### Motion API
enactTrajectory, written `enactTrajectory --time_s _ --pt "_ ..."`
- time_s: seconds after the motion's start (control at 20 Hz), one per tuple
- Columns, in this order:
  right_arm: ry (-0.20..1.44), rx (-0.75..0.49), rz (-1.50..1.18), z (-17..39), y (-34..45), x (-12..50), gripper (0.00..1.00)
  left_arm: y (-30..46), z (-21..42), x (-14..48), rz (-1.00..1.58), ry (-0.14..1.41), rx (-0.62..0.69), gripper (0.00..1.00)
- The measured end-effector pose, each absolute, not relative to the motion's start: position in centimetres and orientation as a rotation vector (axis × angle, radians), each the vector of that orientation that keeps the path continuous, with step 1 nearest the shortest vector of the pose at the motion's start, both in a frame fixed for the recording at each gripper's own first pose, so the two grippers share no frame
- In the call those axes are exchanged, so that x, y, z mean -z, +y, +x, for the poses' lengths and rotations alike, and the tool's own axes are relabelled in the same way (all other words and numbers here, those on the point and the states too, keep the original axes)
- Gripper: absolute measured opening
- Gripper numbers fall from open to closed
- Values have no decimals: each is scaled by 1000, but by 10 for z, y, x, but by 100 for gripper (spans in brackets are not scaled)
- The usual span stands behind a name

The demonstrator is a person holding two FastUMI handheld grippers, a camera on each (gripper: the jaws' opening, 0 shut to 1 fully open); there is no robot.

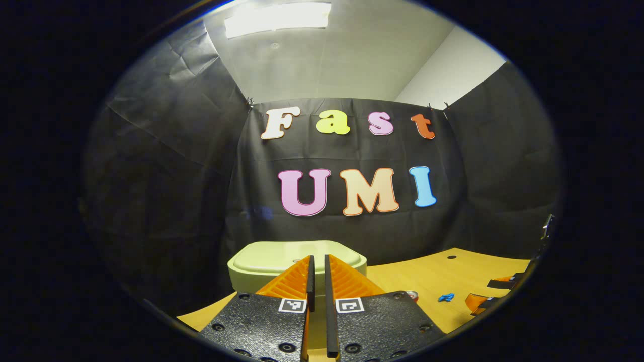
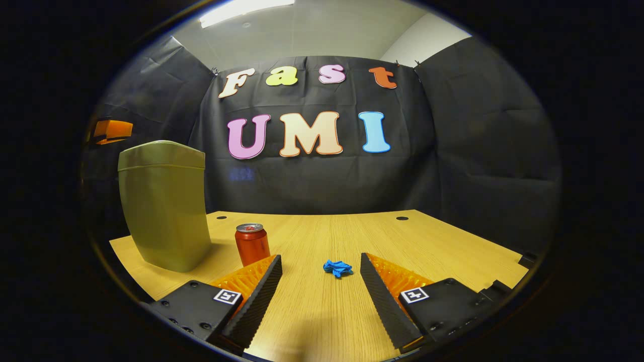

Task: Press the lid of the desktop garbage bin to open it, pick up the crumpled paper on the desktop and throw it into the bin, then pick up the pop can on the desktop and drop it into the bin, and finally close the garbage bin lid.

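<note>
The pale green bin (image 1: 266, 259) stands at the table's left with its lid down. My left gripper (image 1: 318, 261) hovers just above the near part of the lid, fingers shut with nothing between them. In the right gripper view the bin (image 2: 163, 206) stands tall at left, and the red pop can (image 2: 251, 245) stands upright just right of it. The blue crumpled paper (image 2: 337, 268) lies on the wood straight ahead of my open right gripper (image 2: 319, 261), which sits low over the table. The can top (image 1: 412, 294) and the paper (image 1: 446, 297) also show at lower right in the left gripper view.
The wooden table (image 2: 453, 241) has two small cable holes (image 2: 402, 218) near its back edge. Black cloth walls close in the back and sides. The left gripper (image 2: 111, 130) shows above the bin. The right gripper (image 1: 483, 301) shows low at the table's right.
</note>
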State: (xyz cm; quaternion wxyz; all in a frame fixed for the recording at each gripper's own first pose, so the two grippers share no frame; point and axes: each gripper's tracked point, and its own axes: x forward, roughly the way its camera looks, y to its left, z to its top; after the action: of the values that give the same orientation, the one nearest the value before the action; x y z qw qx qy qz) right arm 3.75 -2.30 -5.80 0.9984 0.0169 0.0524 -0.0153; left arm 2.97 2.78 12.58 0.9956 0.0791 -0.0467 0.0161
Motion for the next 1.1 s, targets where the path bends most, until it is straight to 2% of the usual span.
enactTrajectory --time_s 0.2,0.25,0.65,1.1 --pt "106 47 30 44 -30 59 99 36 42 -142 191 -113 -54 6" --pt "109 50 30 43 -31 61 99 36 46 -143 191 -108 -50 0" --pt "124 65 30 49 -42 65 99 40 72 -130 160 -49 -38 0" --pt "143 79 38 52 -52 73 99 48 73 -111 132 13 -44 0"
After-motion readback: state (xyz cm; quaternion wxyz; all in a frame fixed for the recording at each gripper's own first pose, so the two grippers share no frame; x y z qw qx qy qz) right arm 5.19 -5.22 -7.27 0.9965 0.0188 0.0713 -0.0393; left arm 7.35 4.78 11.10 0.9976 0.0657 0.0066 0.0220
